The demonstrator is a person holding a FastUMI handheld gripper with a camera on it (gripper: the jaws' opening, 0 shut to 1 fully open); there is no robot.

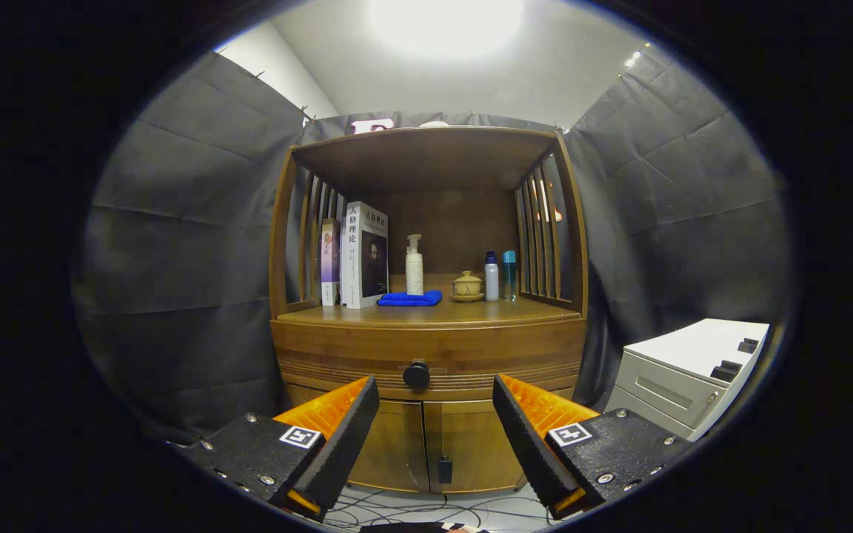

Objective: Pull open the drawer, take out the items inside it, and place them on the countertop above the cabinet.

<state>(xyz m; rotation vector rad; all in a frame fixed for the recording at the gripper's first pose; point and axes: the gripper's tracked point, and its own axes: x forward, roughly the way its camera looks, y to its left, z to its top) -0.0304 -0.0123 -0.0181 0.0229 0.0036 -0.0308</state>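
Observation:
A wooden cabinet stands ahead of me, with its drawer (471,354) closed under the countertop (434,312). A round dark knob (417,374) sits at the drawer's middle. My gripper (435,414) is open, its two fingers spread wide and held some way back from the cabinet. The knob lies beyond the fingers, slightly above the gap between them. Nothing is between the fingers. What is inside the drawer is hidden.
On the countertop stand two books (356,255), a white pump bottle (414,265), a folded blue cloth (410,298), a small lidded cup (466,286) and two slim bottles (500,276). A shelf roof spans above them. Lower double doors (426,444) sit under the drawer. A white cabinet (689,374) stands to the right. Cables lie on the floor.

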